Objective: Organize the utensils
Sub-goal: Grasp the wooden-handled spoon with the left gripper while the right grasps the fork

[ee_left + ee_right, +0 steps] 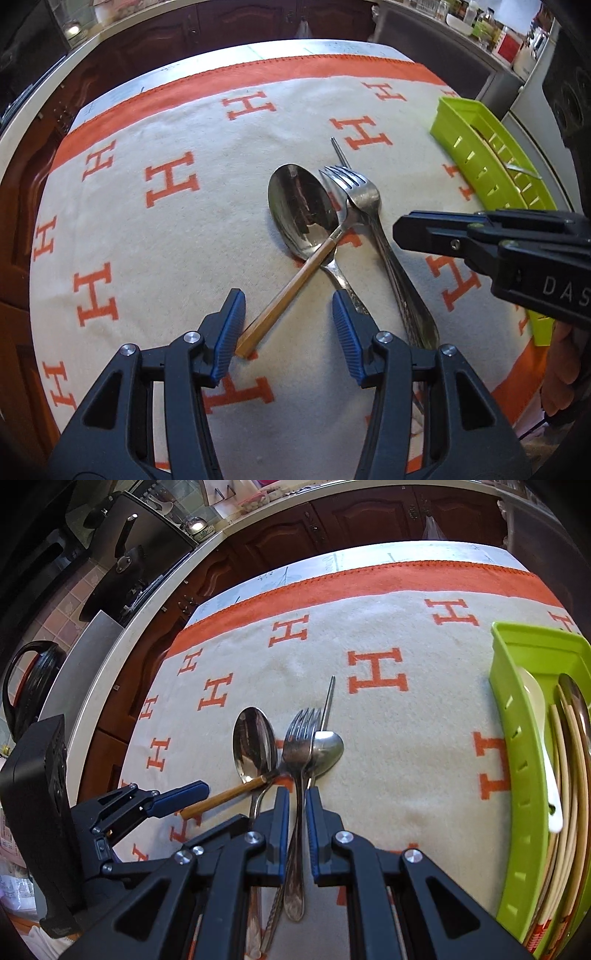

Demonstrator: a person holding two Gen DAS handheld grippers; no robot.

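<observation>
Our right gripper (296,805) has its jaws nearly closed around the silver fork handle (294,849); our left gripper (288,328) is released over the wooden-handled utensil (284,291). The large steel spoon (301,206) remains ahead; the green plastic tray (517,775), rightward, already holds several utensils.

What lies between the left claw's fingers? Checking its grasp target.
The wooden-handled utensil slants through the open left claw, beside the large spoon's handle; left wrist view.

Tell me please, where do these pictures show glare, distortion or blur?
Left wrist view: the big spoon bowl mirrors its surroundings, and the fisheye bends the blanket border into an arc. Right wrist view: glare on the small spoon, and the green tray smears at the edge.
</observation>
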